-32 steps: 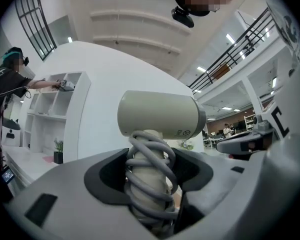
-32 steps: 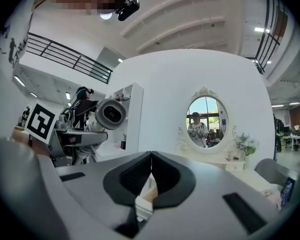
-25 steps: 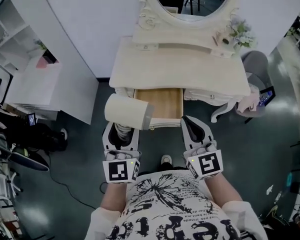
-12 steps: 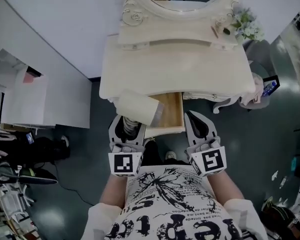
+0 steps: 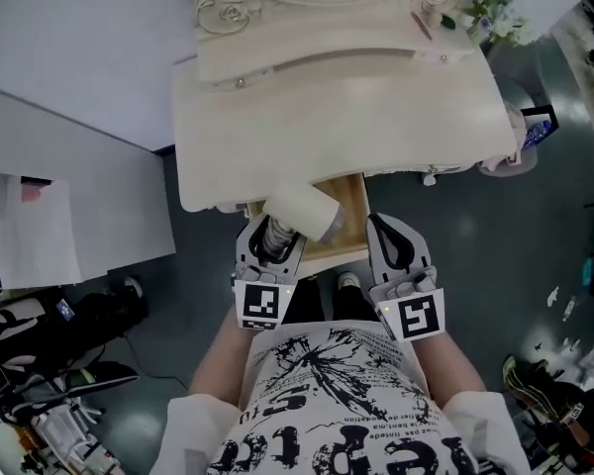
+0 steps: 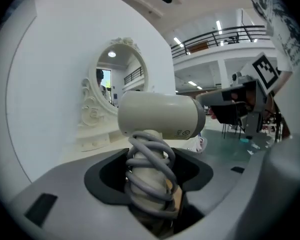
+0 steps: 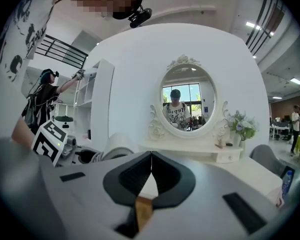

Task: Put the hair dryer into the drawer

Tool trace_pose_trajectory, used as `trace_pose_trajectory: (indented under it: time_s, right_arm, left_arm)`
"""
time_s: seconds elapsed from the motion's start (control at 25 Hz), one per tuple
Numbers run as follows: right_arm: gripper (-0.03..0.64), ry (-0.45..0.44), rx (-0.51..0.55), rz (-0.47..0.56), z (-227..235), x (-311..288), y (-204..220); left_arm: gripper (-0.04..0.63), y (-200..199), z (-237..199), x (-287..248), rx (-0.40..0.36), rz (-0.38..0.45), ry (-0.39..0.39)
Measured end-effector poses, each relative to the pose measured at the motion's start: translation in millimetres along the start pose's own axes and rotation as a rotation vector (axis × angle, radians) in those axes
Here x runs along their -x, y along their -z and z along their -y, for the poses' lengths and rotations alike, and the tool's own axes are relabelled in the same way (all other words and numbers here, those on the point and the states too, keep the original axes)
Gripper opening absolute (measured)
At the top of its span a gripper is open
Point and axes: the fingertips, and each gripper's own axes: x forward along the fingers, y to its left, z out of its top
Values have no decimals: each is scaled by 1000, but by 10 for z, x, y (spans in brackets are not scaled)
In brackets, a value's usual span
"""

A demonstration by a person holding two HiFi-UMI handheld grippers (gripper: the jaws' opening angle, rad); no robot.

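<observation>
A cream hair dryer [image 5: 302, 213] with its grey cord wound round the handle is held by my left gripper [image 5: 268, 245], whose jaws are shut on the handle [image 6: 149, 184]. The dryer's barrel [image 6: 160, 115] lies crosswise above the jaws. It hangs over the open wooden drawer [image 5: 351, 206] of the cream dressing table [image 5: 337, 117]. My right gripper [image 5: 396, 250] is just right of it at the drawer's front edge, jaws shut and empty [image 7: 151, 166].
An oval mirror [image 7: 188, 100] stands at the table's back, with a flower bunch [image 5: 490, 13] at the right. A white cabinet [image 5: 40, 226] stands to the left. A grey stool [image 5: 520, 132] sits at the table's right end. Dark floor lies below.
Both grippers have moved forward towards the dressing table. The dryer has gone from in front of the drawer's left corner to over the open drawer. The left grip is unchanged.
</observation>
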Motion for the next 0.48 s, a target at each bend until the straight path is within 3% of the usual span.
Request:
trace_pose_trajectory:
  time_s: [0.36, 0.48]
  right_arm:
    - [17, 68, -80, -139, 178, -78, 659]
    - [17, 79, -79, -132, 249, -101, 749]
  left_arm:
    - [259, 1055, 371, -694, -125, -264, 292]
    - [259, 1365, 537, -855, -155, -349, 379]
